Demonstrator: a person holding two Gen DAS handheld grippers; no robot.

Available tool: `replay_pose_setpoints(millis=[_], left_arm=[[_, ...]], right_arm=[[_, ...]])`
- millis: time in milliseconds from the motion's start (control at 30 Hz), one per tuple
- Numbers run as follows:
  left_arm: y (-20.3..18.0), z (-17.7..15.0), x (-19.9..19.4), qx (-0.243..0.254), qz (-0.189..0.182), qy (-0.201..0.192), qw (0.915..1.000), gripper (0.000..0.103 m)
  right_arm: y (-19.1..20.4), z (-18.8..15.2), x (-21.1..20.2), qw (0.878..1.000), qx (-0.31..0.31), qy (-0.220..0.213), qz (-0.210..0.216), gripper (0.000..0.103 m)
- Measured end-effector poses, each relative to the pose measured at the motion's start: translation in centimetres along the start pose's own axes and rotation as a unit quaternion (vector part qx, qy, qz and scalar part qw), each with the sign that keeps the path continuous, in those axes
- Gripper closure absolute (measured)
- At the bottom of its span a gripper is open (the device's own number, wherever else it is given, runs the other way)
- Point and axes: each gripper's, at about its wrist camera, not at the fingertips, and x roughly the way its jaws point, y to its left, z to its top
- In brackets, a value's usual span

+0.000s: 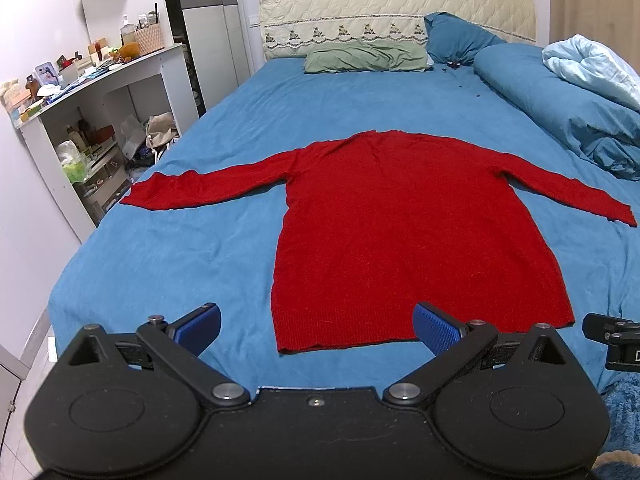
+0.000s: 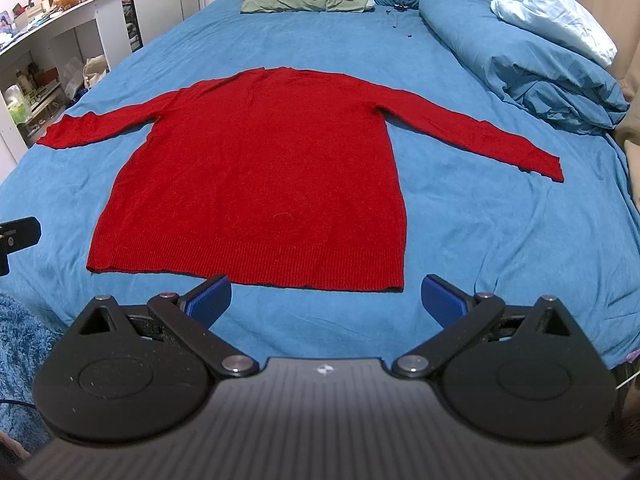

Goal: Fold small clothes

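Note:
A red long-sleeved sweater (image 1: pixel 404 232) (image 2: pixel 260 184) lies spread flat on the blue bed sheet (image 1: pixel 168 248) (image 2: pixel 500 232), both sleeves stretched out sideways and its ribbed hem nearest me. My left gripper (image 1: pixel 318 328) hovers open just before the hem's left corner, nothing between its blue pads. My right gripper (image 2: pixel 326 300) is open too, a little short of the hem near its right corner, and holds nothing. Each gripper's edge shows at the side of the other's view.
A rolled blue duvet (image 1: pixel 560 108) (image 2: pixel 520 60) lies along the bed's right side, with pillows (image 1: pixel 364 58) at the headboard. A cluttered white shelf unit (image 1: pixel 92 120) stands left of the bed. A fluffy blue rug (image 2: pixel 20 352) lies at the foot.

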Motion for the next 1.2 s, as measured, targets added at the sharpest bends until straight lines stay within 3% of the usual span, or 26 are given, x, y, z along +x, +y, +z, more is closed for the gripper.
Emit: replay_pose_setpoints(millis=[1200], left_arm=[[0.11, 0.02, -0.1, -0.002, -0.001, 0.0, 1.0, 0.0]], right_arm=[[-0.2, 0.15, -0.33, 1.0, 0.007, -0.003, 0.001, 0.0]])
